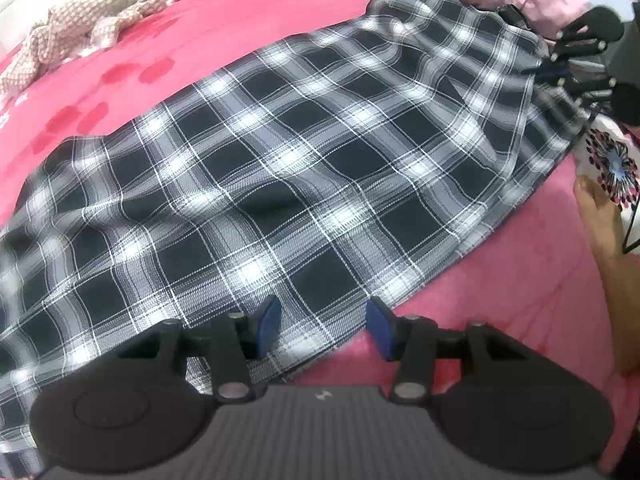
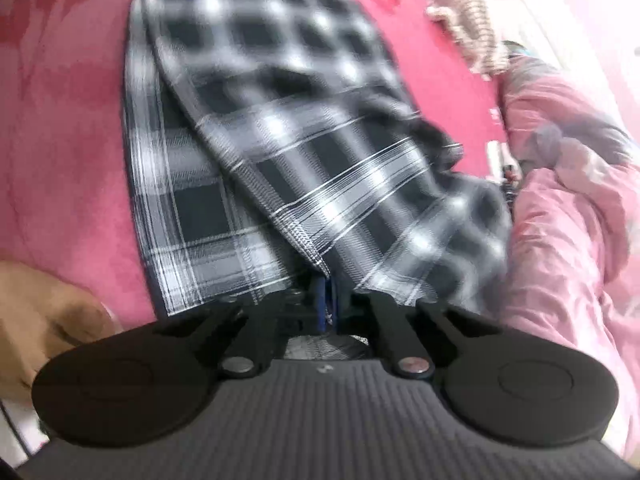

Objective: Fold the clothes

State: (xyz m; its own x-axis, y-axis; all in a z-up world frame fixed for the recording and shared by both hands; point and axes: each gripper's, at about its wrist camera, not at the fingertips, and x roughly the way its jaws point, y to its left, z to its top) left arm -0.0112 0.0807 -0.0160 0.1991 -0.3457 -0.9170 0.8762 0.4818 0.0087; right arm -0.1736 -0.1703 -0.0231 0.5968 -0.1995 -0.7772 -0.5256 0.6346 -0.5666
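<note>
A black-and-white plaid garment (image 1: 280,168) lies spread lengthwise across the pink bedsheet (image 1: 132,60) of a bed. The left gripper (image 1: 322,326) hovers at the near edge of the plaid garment, its blue-padded jaws spread wide with nothing between them. At the far end of the plaid garment the right gripper (image 1: 568,62) has its jaws pressed together on a bunched corner of the cloth (the right wrist view is blurred, yet the fabric clearly runs into the closed blue pads (image 2: 325,308)). Beyond the plaid garment, towards the far side of the bed, lies a crumpled beige patterned garment (image 1: 80,32). A pale pink quilt (image 2: 572,220) is heaped just beside the gripped end.
</note>
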